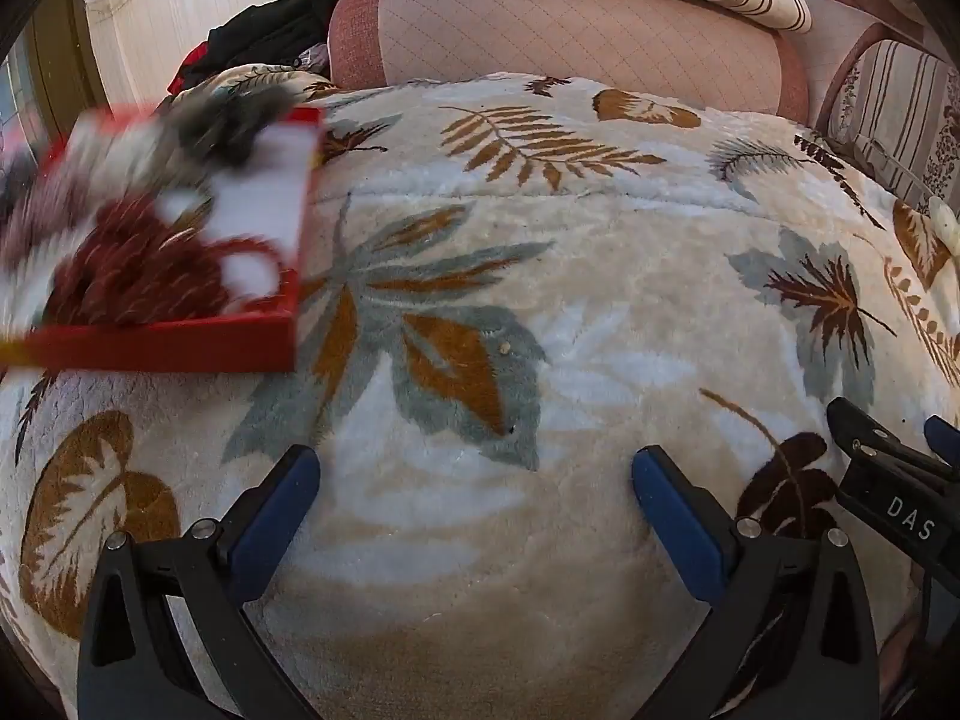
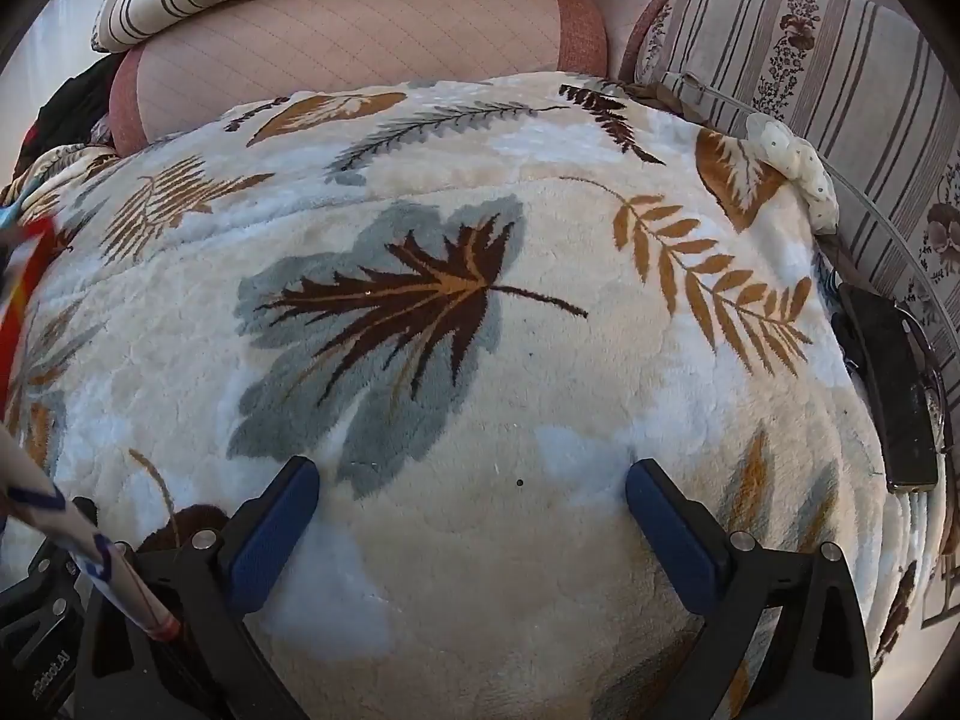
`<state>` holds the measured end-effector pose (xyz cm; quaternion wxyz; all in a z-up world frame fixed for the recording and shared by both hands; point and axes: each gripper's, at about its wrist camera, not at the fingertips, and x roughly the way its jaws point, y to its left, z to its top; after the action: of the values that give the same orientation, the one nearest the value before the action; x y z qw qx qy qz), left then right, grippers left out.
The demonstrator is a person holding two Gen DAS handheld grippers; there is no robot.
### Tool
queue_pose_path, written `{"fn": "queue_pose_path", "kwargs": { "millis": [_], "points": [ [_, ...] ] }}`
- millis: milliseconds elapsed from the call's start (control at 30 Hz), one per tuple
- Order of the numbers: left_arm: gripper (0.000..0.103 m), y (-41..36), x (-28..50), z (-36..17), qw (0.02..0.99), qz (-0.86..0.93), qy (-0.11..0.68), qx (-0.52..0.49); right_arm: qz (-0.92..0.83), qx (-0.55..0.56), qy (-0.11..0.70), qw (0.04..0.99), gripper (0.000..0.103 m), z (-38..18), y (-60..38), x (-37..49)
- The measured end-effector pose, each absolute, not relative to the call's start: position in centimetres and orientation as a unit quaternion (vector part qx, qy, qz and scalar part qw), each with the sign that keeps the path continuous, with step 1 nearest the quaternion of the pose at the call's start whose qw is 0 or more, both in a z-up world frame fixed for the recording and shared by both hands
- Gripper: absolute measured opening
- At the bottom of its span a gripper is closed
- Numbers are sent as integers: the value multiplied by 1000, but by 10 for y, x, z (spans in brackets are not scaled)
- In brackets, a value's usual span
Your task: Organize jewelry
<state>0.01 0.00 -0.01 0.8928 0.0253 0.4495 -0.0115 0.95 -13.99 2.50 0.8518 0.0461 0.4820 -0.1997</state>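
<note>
A red box (image 1: 180, 348) with a white lining sits at the left of the left wrist view, blurred. It holds a heap of dark red beaded jewelry (image 1: 138, 276) and some grey and pale pieces that I cannot make out. My left gripper (image 1: 474, 468) hangs open above the leaf-patterned blanket (image 1: 540, 276), right of and nearer than the box, with nothing between its blue pads. My right gripper (image 2: 474, 474) is also open and empty over the blanket (image 2: 480, 360). Part of it shows at the right edge (image 1: 888, 450). A red sliver of the box (image 2: 30, 264) appears at the far left.
A tiny tan bead-like speck (image 1: 505, 348) lies on the blanket. A pink quilted cushion (image 1: 570, 30) and striped pillows (image 2: 810, 60) line the back. A black flat object (image 2: 894, 396) and a cream fabric piece (image 2: 792, 162) lie at the right. A white tube-like thing (image 2: 78, 540) crosses the lower left.
</note>
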Motion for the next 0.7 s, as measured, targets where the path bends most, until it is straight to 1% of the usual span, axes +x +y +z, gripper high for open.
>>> {"fn": "queue_pose_path", "kwargs": {
  "millis": [700],
  "points": [
    [103,-2,1,0,891,-9,453,28,-194,51,485,851,103,24,-142,11]
  ]
}}
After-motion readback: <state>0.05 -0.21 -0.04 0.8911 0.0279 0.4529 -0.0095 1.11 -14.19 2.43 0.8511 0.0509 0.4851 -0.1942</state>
